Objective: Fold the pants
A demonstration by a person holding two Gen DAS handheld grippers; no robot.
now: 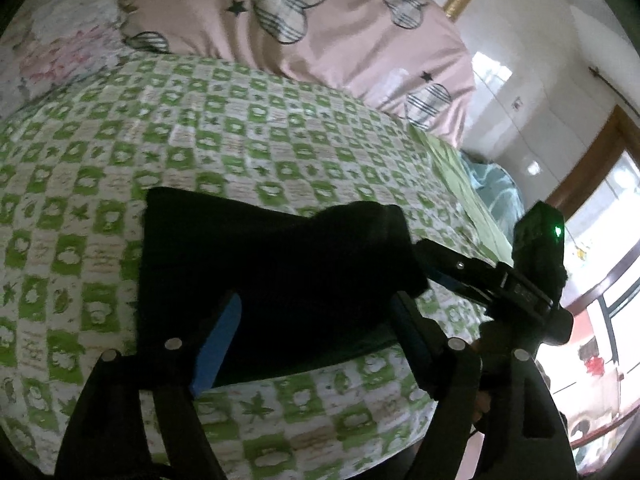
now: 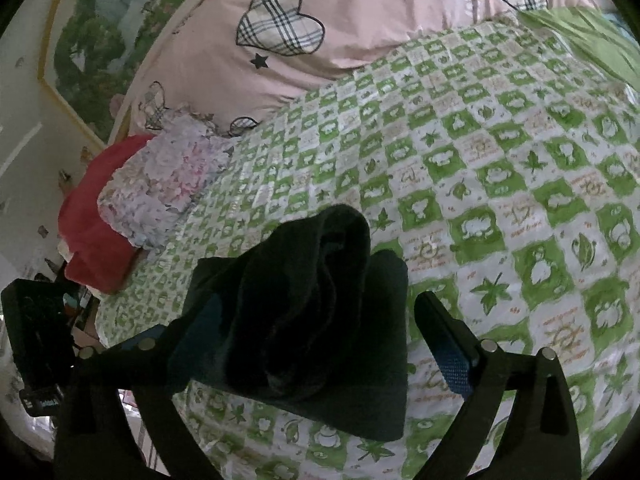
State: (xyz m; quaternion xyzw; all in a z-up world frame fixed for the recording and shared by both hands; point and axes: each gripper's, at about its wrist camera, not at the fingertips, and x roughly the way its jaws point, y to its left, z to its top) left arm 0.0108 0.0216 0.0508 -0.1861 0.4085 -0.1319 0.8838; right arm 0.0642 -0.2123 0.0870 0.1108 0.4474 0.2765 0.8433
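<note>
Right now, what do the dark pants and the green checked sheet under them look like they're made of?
Dark pants: soft, matte knit, possibly fleece; slumps in thick rounded folds with fuzzy edges. Green checked sheet: thin, smooth printed woven cloth, likely cotton; lies flat, slight sheen.

The folded black fabric pants [image 1: 272, 276] lie on the green-and-white checked bedsheet [image 1: 248, 140] at lower centre of both wrist views, between each gripper's fingers. Behind them, along the top, lies the pink heart-patterned duvet [image 2: 360, 12]. In the right wrist view's left, a floral pillow [image 2: 160, 184] rests on a red pillow [image 2: 88, 232].
</note>
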